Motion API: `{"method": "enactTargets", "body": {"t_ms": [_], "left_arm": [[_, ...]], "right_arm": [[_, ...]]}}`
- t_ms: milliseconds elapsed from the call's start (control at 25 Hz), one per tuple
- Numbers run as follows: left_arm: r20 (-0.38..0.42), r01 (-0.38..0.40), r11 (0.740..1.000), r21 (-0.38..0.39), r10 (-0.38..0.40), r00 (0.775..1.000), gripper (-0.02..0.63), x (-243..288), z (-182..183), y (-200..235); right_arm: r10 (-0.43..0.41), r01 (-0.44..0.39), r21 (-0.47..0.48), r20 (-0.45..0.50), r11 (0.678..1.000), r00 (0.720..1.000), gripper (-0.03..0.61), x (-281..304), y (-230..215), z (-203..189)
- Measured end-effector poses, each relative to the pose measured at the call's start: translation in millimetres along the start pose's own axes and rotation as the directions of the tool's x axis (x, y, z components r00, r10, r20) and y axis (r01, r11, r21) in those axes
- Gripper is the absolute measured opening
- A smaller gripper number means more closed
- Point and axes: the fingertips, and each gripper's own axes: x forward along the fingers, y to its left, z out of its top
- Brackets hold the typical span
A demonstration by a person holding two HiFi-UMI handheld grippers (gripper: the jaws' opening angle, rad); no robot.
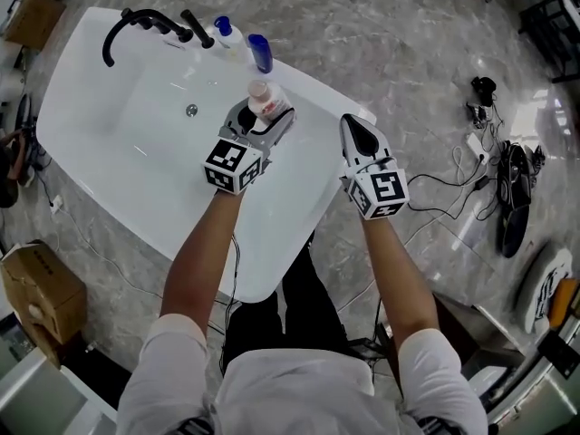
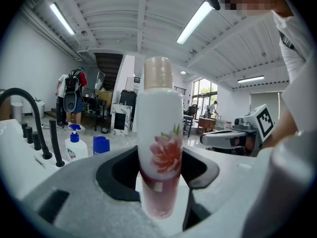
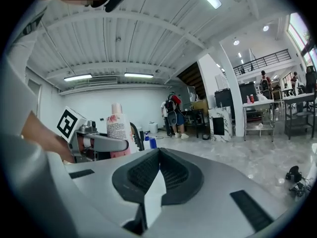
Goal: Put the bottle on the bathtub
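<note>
The left tool [image 1: 261, 127] grips the flowered bottle [image 1: 265, 98] upright at the far right rim of the bathtub [image 1: 299, 188], where it should settle flat, clear of the blue bottle [image 1: 260, 53], before release; the right tool [image 1: 355, 127], pinched together and empty, hovers nearby.

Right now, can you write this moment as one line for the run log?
left gripper: shut on bottle | bottle: upright, over bathtub rim, contact unclear | right gripper: shut, empty

The left gripper [image 2: 161, 177] clamps an upright white bottle [image 2: 158, 123] bearing a flower print. Far left: black faucet [image 2: 28, 114], pump bottle [image 2: 76, 146], blue cup [image 2: 101, 145]. Right: right gripper [image 2: 229, 137].
</note>
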Motion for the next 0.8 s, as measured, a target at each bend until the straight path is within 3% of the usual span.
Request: {"method": "enactTargets", "body": {"t_ms": [440,800], "left_arm": [[0.014,-0.030,0.999,0.025,0.029,0.999,0.235,56,-38,38],[0.014,-0.031,0.998,0.056,0.030,0.999,0.235,100,-53,60]], "right_arm": [[-0.080,0.080,-0.004,-0.015,0.997,0.997,0.014,43,-29,-55],[-0.144,0.143,-0.039,-0.021,0.989,0.989,0.014,63,-56,-78]]}}
